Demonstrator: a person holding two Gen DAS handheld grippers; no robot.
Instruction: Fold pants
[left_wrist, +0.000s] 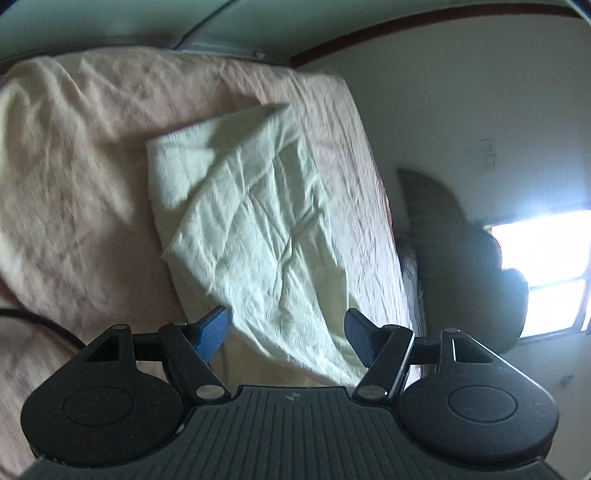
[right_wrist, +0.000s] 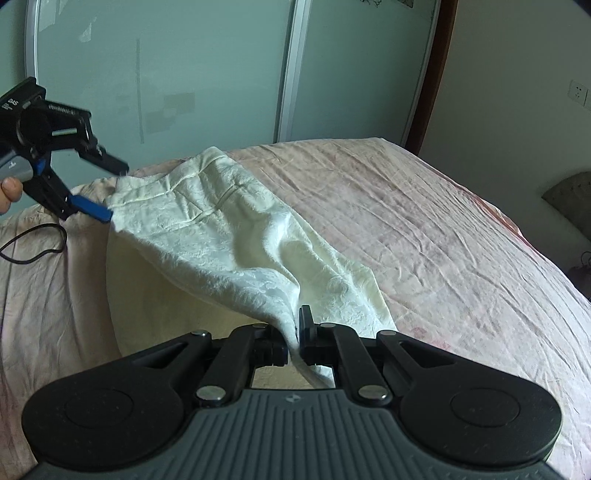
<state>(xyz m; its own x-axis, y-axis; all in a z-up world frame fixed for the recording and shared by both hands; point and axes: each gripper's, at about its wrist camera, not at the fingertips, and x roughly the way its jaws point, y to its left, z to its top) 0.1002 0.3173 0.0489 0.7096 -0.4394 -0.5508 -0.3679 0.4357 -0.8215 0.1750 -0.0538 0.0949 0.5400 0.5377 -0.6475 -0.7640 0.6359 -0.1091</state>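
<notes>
Cream-white textured pants (right_wrist: 207, 229) lie partly lifted over a bed with a pink sheet (right_wrist: 443, 240). My right gripper (right_wrist: 293, 328) is shut on a bunched edge of the pants, which rise from the bed into its jaws. At the left of the right wrist view, my left gripper (right_wrist: 117, 192) stands open at the far edge of the pants, its blue pads not pressing the cloth. In the left wrist view, the pants (left_wrist: 251, 221) run between the spread fingers of the left gripper (left_wrist: 286, 314), with the pink sheet (left_wrist: 74, 166) around them.
Pale green sliding wardrobe doors (right_wrist: 184, 74) stand behind the bed. A black cable (right_wrist: 33, 247) lies on the sheet at the left, beside a person's hand (right_wrist: 7, 192). A bright window (left_wrist: 546, 277) and dark cushions (left_wrist: 443, 229) are beyond the bed's edge.
</notes>
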